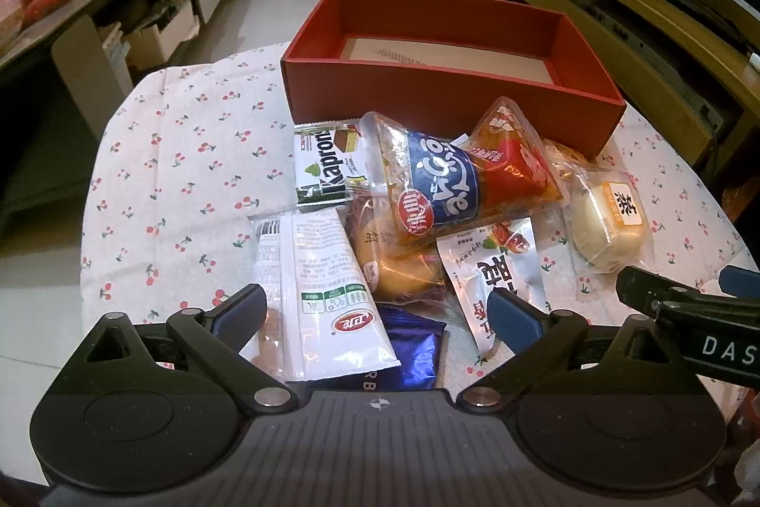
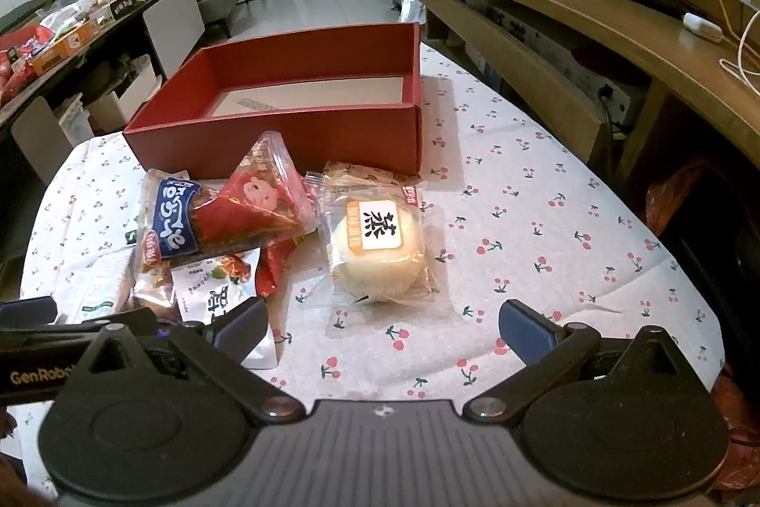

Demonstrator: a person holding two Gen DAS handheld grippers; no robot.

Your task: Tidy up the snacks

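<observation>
Both tongs are spread wide and hold nothing. The left tongs [image 1: 375,312] hover low over the near side of the snack pile, their tips either side of a white packet [image 1: 327,293] and a shiny blue wrapper [image 1: 413,350]. The right tongs [image 2: 380,329] hang over bare cloth near the front edge of the table [image 2: 546,222], with a pale round bun [image 2: 377,250] in clear wrap lying just beyond the gap between their tips.

The task looks barely begun. The red box [image 1: 451,98] stands open toward the far edge of the table, and only a sheet of paper shows on its floor; no snack is in it. Every snack lies outside, heaped between the box and the tongs, so the whole pile is left to sort, presumably into the box.

The left view looks down on the heap and shows what the right one mostly hides: a green and white wafer bar [image 1: 325,165], the white packet, the blue wrapper and a round brown cake [image 1: 399,269] under the big blue-banded bag [image 1: 456,184]. The right view shows the bun whole, apart from the heap, and the clear stretch of cherry-print cloth toward the right edge of the table.
</observation>
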